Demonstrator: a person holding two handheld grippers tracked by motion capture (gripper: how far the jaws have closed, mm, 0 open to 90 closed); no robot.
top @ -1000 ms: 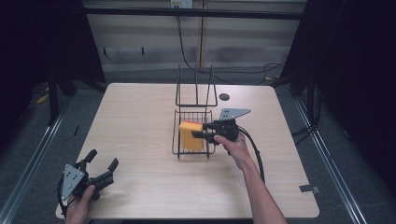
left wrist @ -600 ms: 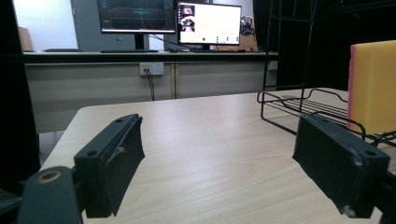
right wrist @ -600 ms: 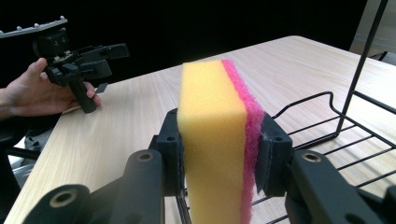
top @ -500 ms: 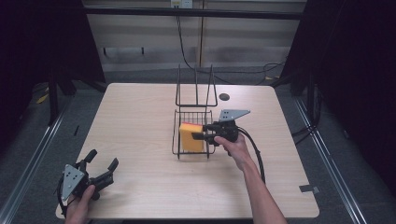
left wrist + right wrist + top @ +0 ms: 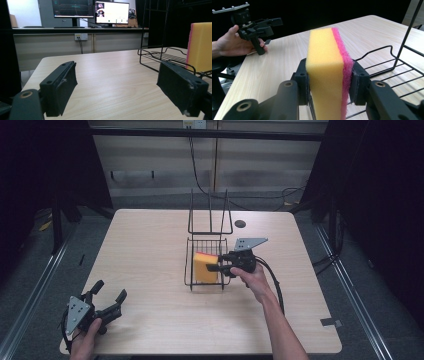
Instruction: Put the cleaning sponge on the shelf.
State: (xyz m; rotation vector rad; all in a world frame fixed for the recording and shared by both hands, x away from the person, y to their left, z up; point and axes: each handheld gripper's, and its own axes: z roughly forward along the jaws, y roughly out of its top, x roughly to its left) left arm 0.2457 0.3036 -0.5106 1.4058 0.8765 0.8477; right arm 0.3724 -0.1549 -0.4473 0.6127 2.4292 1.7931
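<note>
A yellow sponge [image 5: 204, 267] with a pink scouring side [image 5: 345, 62] stands upright over the low tray of a black wire rack [image 5: 207, 283]. My right gripper [image 5: 212, 265] reaches in from the right and is shut on the sponge. In the right gripper view both pads [image 5: 302, 75] press its yellow and pink faces. The jaws have just eased open slightly, with the sponge still between them. My left gripper [image 5: 110, 290] rests open at the table's near left corner with nothing between its jaws. The left gripper view shows the sponge [image 5: 200, 45] far off to the right.
The wooden table [image 5: 150, 245] has a round cable hole [image 5: 240, 224] behind the rack. The rack's tall wire back [image 5: 210, 212] rises at its far side. A cable [image 5: 272, 280] trails from the right gripper along the forearm. Monitors [image 5: 90, 11] stand on a desk beyond the table.
</note>
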